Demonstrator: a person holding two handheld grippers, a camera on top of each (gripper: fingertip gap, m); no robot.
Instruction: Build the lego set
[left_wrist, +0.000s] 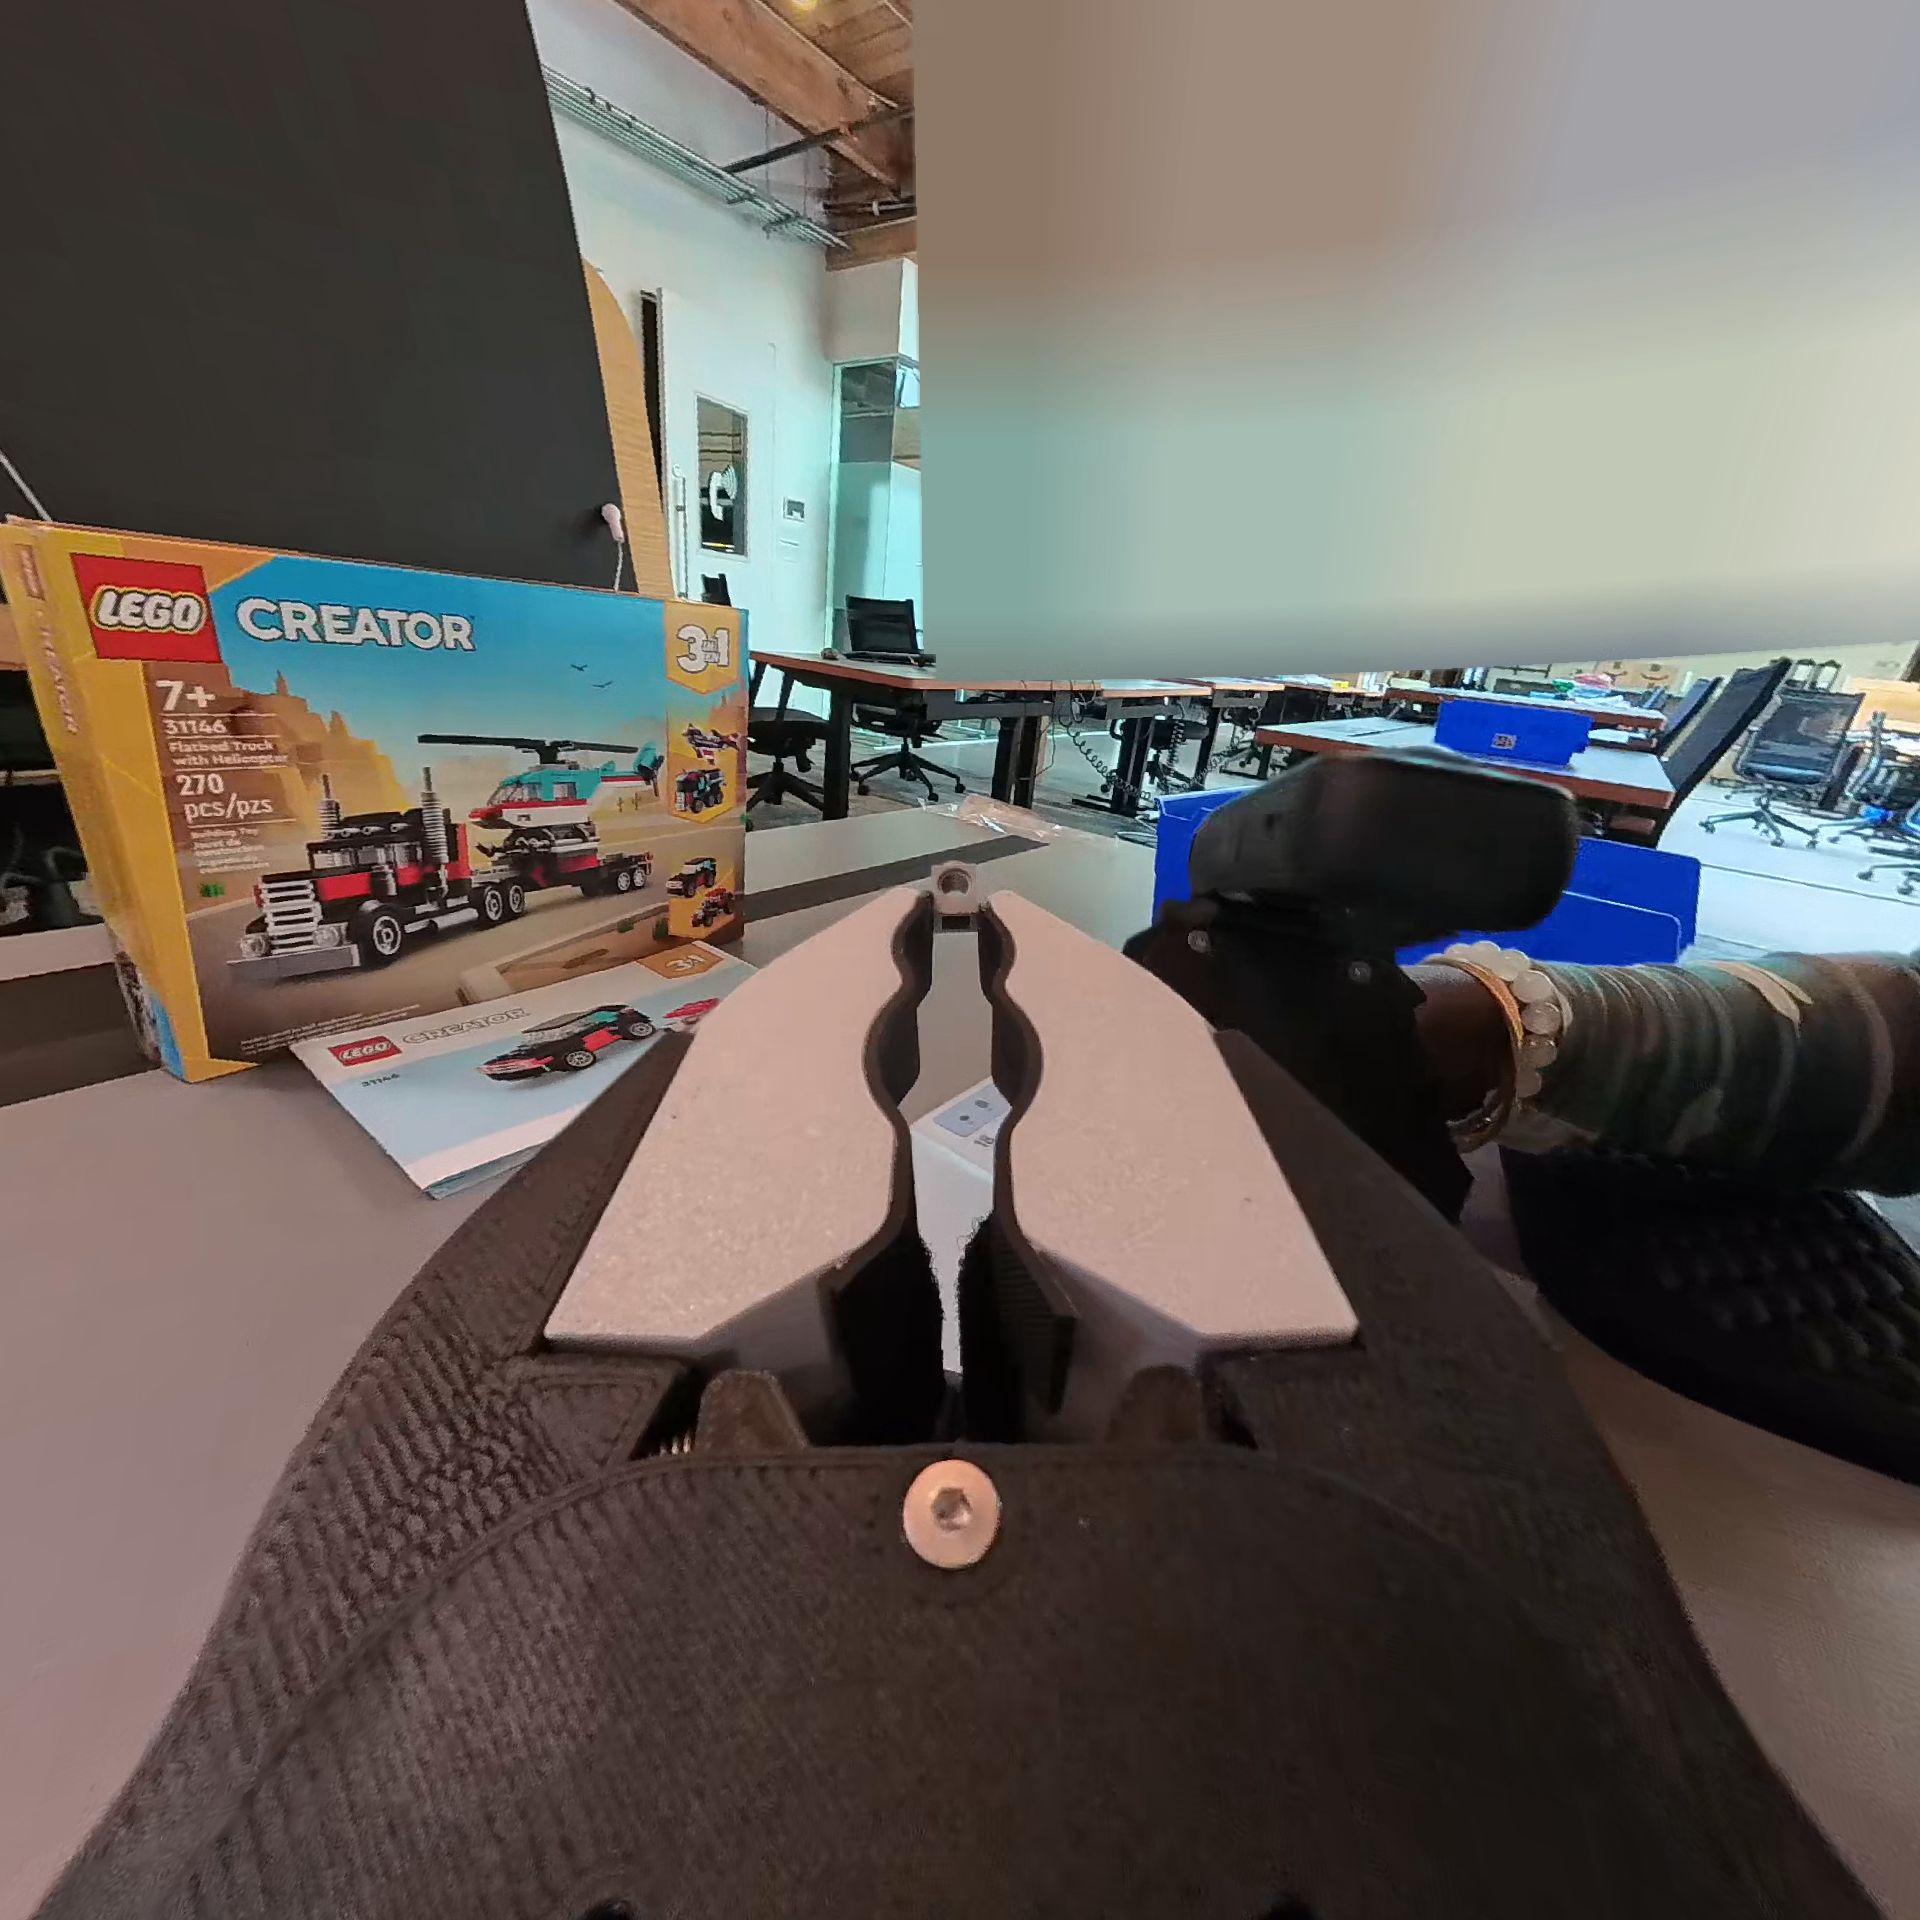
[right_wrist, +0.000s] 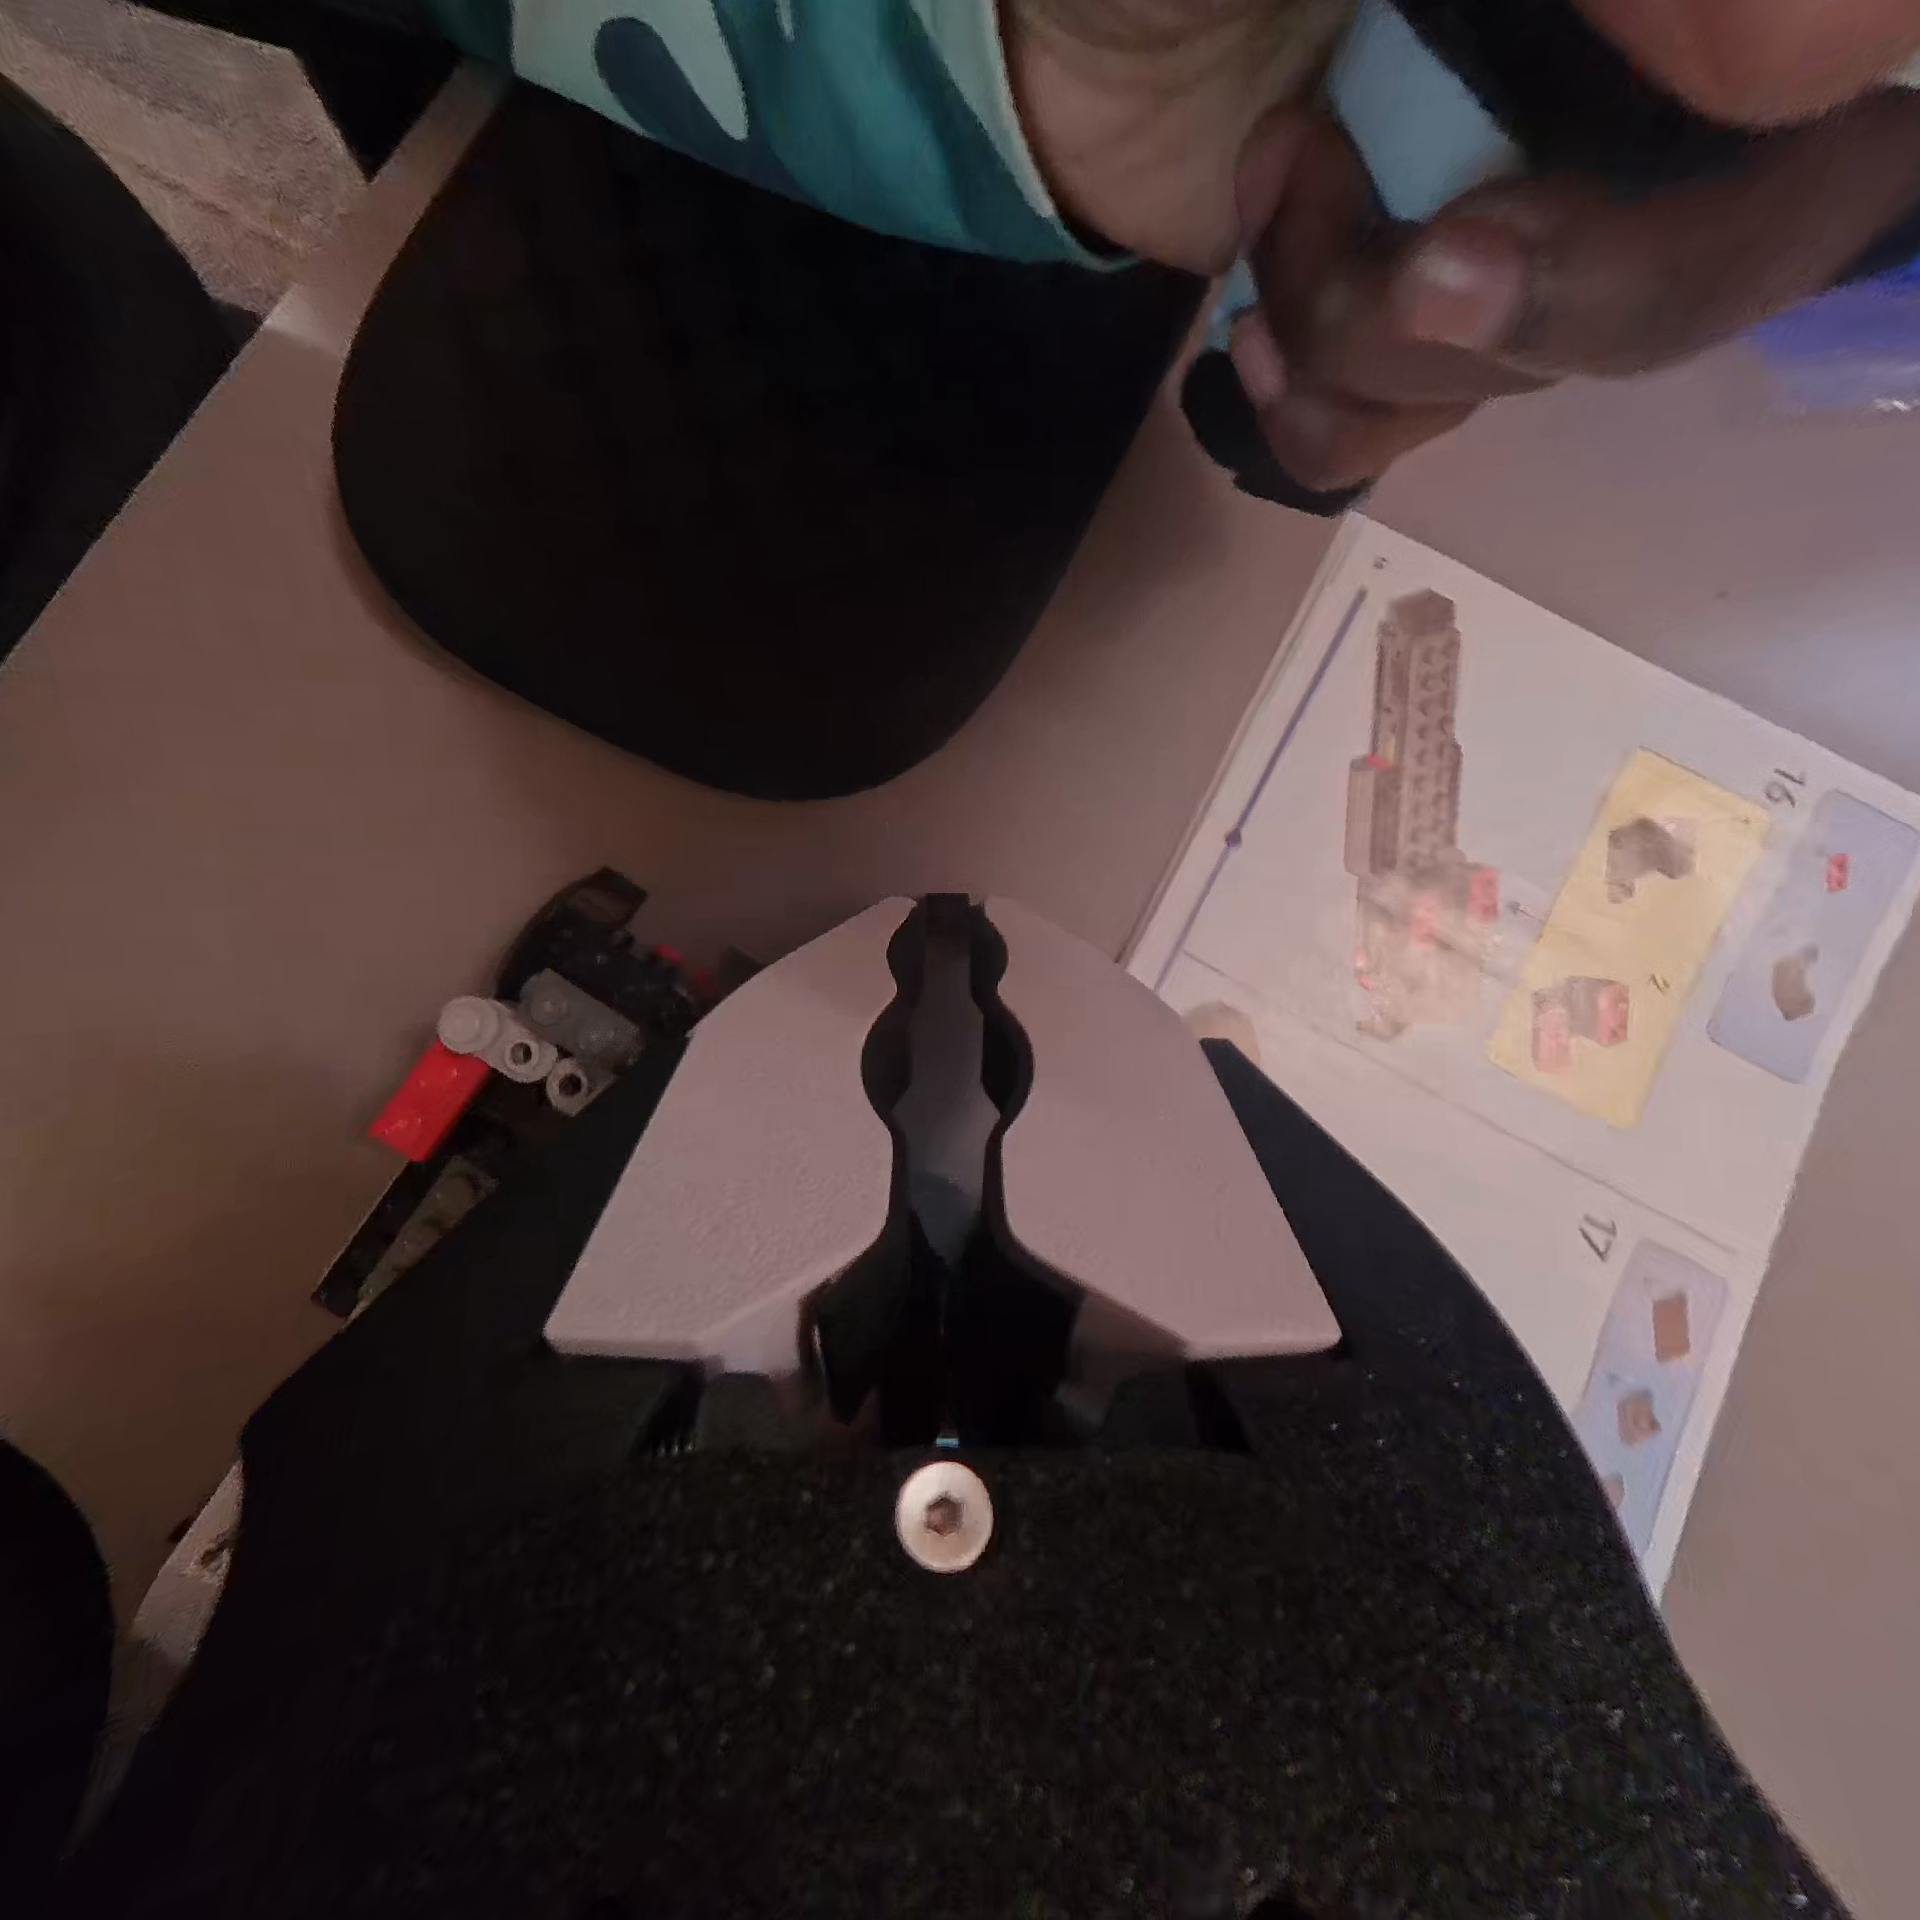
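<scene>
The left tongs (left_wrist: 957, 902) were held level above the tabletop (left_wrist: 208, 1299), their tips pinched on a small grey piece (left_wrist: 954, 889) with a round hole in it. I judged it was lifted clear like that so it could be carried over to the model. Behind them the set's box (left_wrist: 395, 800) stood upright, with a closed instruction booklet (left_wrist: 499, 1081) lying flat in front of it, leaning on nothing. Off to the right a hand with beaded bracelets (left_wrist: 1507, 1029) gripped the other tool, and a blue bin (left_wrist: 1621, 904) sat beyond it at the tabletop's far side, probably for loose parts.

The right tongs (right_wrist: 945, 909) pointed straight down at the tabletop (right_wrist: 156, 935). The tips stood nearly together and something small and dark seemed to sit between them, but it was too dim to say whether they gripped anything. Just beside them to the left lay the partly built model (right_wrist: 520, 1049), a long black strip carrying grey studded pieces and a red plate (right_wrist: 431, 1107). To the right an open instruction page (right_wrist: 1507, 935) lay flat, turned so the person could follow its numbered steps. A blurred hand (right_wrist: 1434, 301) hovered above the page. A dark rounded pad (right_wrist: 665, 520) rested near the tabletop's edge.

The build looked early, with only a short chassis assembled.
</scene>
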